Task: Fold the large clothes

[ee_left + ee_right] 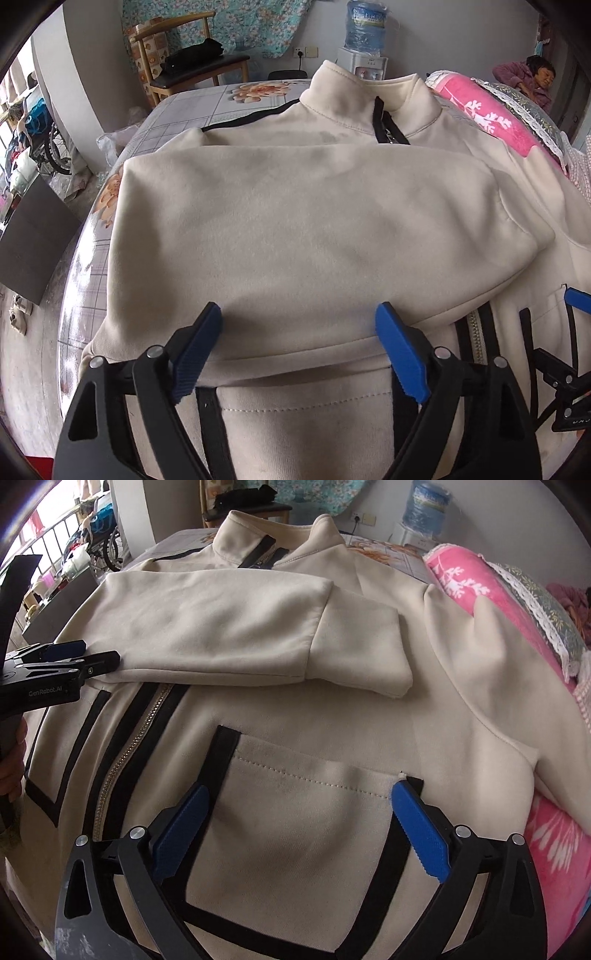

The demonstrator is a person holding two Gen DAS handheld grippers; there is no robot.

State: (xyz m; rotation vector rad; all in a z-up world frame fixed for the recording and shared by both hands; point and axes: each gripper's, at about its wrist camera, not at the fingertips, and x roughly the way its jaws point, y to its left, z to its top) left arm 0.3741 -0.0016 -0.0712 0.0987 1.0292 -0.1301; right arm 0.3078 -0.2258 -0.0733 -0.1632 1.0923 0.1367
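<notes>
Since the cream jacket lay face up on the bed, collar toward the far end and zipper running down the middle, we read one sleeve as already laid across the chest to narrow the shape for folding. Its cuff ended past the zipper line, on the right half. The other sleeve looked not yet folded in, trailing toward the pink blanket.

We had the left gripper with fingers spread wide, empty, tips at the lower edge of the folded sleeve; contact with the cloth was unclear. From the right camera its tips sat just beside that same edge.

We had the right gripper wide apart too, holding nothing, hovering over the black-trimmed pocket on the right front panel, one finger near each side trim.

Our judgement: the next grab was likely the free sleeve or the hem. The fabric looked thick, so it should hold a fold without slipping.
</notes>
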